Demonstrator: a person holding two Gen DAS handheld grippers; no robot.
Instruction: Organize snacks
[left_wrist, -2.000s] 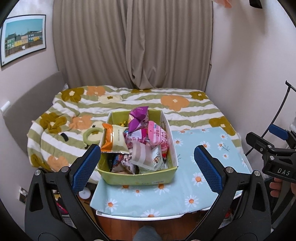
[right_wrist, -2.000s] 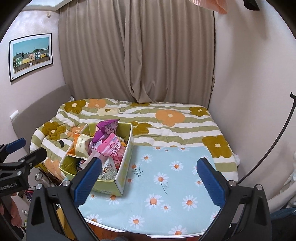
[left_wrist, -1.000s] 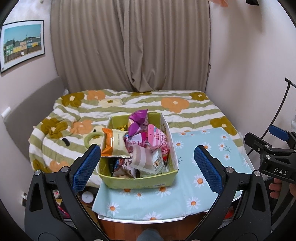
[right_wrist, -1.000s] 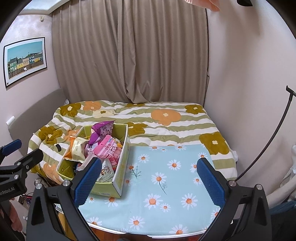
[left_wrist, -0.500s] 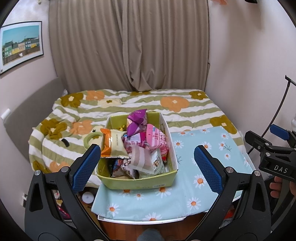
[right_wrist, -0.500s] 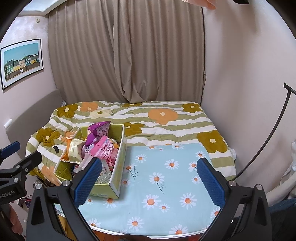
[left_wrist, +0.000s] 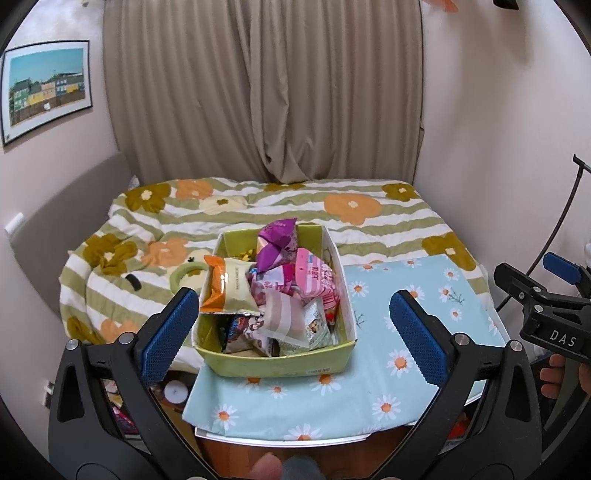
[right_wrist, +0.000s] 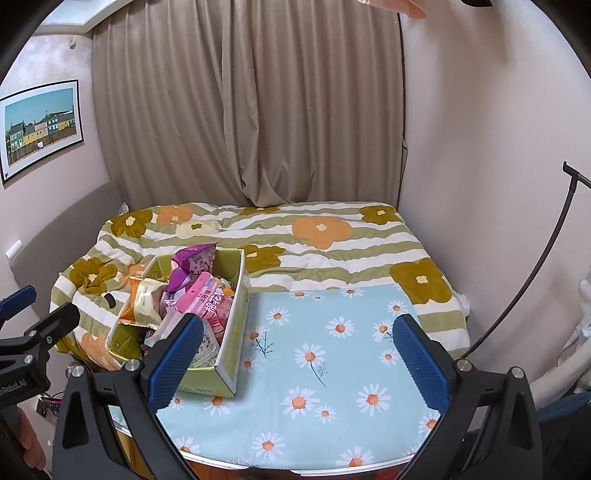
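my left tongs (left_wrist: 291, 325) hang spread wide with nothing between the blue pads, framing the yellow-green snack box (left_wrist: 275, 360) from above. my right tongs (right_wrist: 295, 350) are just as wide and bare, over the daisy-print cloth (right_wrist: 332, 369) on the surface, with the box off to their left. every packet i can see sits heaped in that box at the cloth's left end: an orange-and-cream bag (left_wrist: 229, 284), a purple pouch (left_wrist: 275, 243), a pink striped pack (left_wrist: 317, 277), a pale beige sachet (left_wrist: 284, 319). the cloth beside it lies bare. this could be packets waiting to be laid out, or packets already gathered in; i can't settle which. any next grab needs one tong dropped onto a single crinkly top packet, pads closing on its edge.
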